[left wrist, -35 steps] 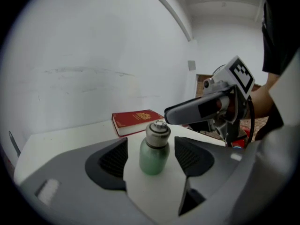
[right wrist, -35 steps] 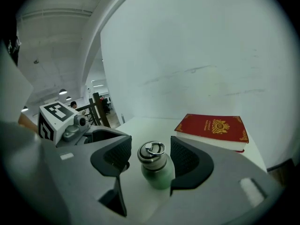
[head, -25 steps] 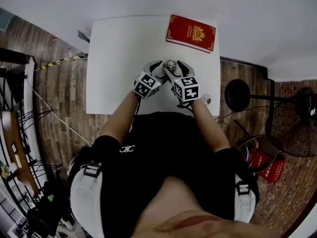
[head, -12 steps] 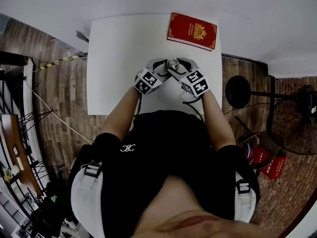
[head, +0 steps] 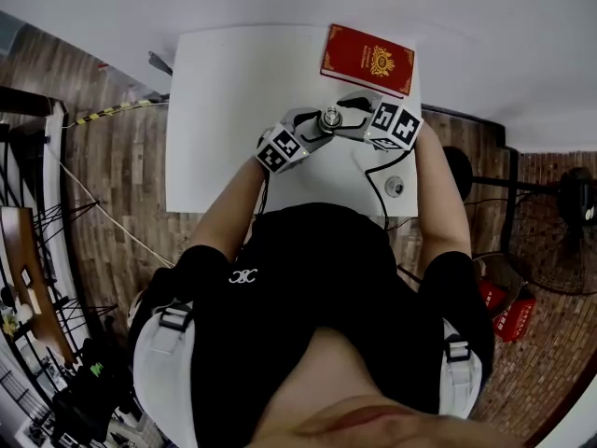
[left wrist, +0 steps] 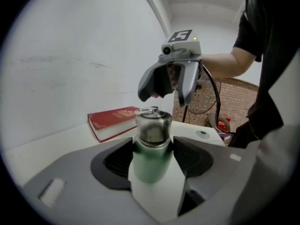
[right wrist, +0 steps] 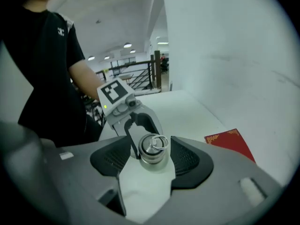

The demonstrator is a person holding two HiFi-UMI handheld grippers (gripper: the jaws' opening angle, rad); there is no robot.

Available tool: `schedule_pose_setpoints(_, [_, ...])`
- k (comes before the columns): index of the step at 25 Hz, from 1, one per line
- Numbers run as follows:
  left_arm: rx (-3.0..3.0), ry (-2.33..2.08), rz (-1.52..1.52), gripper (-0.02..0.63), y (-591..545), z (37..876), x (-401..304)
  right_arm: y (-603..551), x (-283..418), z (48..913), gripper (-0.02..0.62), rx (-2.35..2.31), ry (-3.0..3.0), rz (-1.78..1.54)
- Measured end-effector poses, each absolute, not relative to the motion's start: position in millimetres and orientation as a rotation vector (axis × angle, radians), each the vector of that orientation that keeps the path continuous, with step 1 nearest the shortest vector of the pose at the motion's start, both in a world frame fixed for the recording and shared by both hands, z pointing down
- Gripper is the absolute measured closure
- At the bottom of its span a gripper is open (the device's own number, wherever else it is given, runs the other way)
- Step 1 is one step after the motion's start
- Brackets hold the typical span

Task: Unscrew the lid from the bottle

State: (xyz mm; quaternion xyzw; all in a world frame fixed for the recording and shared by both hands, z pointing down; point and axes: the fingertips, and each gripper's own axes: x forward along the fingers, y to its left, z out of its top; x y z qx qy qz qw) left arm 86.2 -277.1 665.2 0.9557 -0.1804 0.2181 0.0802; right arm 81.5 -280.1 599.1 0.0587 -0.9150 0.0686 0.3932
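I am holding the green bottle (left wrist: 150, 165) upright on the counter (head: 224, 91) in my left gripper (left wrist: 152, 151), whose jaws have just been closing on it, while my right gripper (right wrist: 151, 156) is pinching the lid (right wrist: 152, 149), and I am fearing a slack lower grip letting the bottle spin along

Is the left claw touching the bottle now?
Touching. In the left gripper view, the left claw, which has just been closing, presses from both sides on the green body of the bottle standing between its jaws. No gap shows on either side.
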Motion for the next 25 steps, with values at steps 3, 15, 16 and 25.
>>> schedule_pose_setpoints(3, [2.859, -0.543, 0.651, 0.284, -278, 664, 85, -283, 84, 572, 0.35, 0.41, -2.504, 0.27])
schedule_pose_setpoints(15, [2.854, -0.566, 0.648, 0.284, -275, 661, 81, -294, 88, 595, 0.35, 1.451, -2.325, 0.697])
schedule_pose_setpoints(16, [2.854, -0.567, 0.649, 0.284, -274, 661, 82, -295, 88, 598, 0.35, 1.458, -2.303, 0.677])
schedule_pose_setpoints(25, [2.854, -0.57, 0.648, 0.284, -272, 662, 81, -282, 77, 621, 0.362, 0.984, -2.259, 0.424])
